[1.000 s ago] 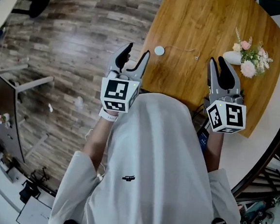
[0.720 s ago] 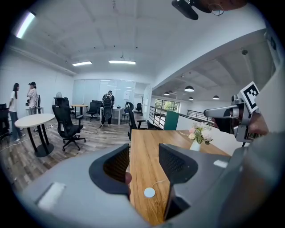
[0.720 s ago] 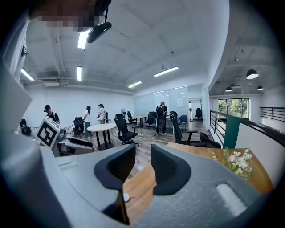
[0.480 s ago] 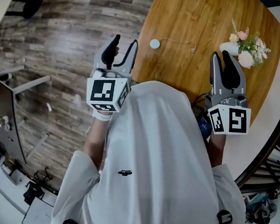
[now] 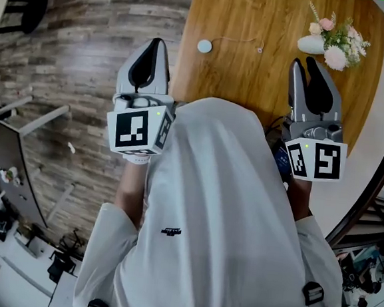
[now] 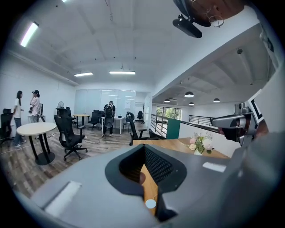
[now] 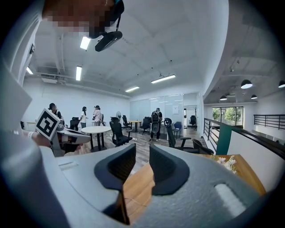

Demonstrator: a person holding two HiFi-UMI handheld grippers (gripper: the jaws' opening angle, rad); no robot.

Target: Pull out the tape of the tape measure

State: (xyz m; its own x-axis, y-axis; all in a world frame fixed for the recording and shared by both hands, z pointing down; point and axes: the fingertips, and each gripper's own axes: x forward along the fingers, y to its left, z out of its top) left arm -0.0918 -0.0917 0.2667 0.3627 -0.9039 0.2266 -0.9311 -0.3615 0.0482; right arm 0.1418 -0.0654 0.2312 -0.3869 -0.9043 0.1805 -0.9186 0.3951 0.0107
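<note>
My left claw [image 5: 155, 45], just clenched on nothing, and right claw [image 5: 303, 62], just narrowed yet parted and empty, hang clear of the tape measure [image 5: 204, 46] near the left edge of the bench [image 5: 244, 87]; approaching clenched, I might nudge it overboard.

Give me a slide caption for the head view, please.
Left gripper shut, right gripper open, both empty near the wooden table.

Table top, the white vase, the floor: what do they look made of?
Table top: wood or wood veneer, warm orange with visible grain and a light sheen.
Vase: smooth and white, probably glazed ceramic, but too small to be sure.
Floor: grey-brown planks with seams. It could be wood or wood-look laminate; I can't tell which.
</note>
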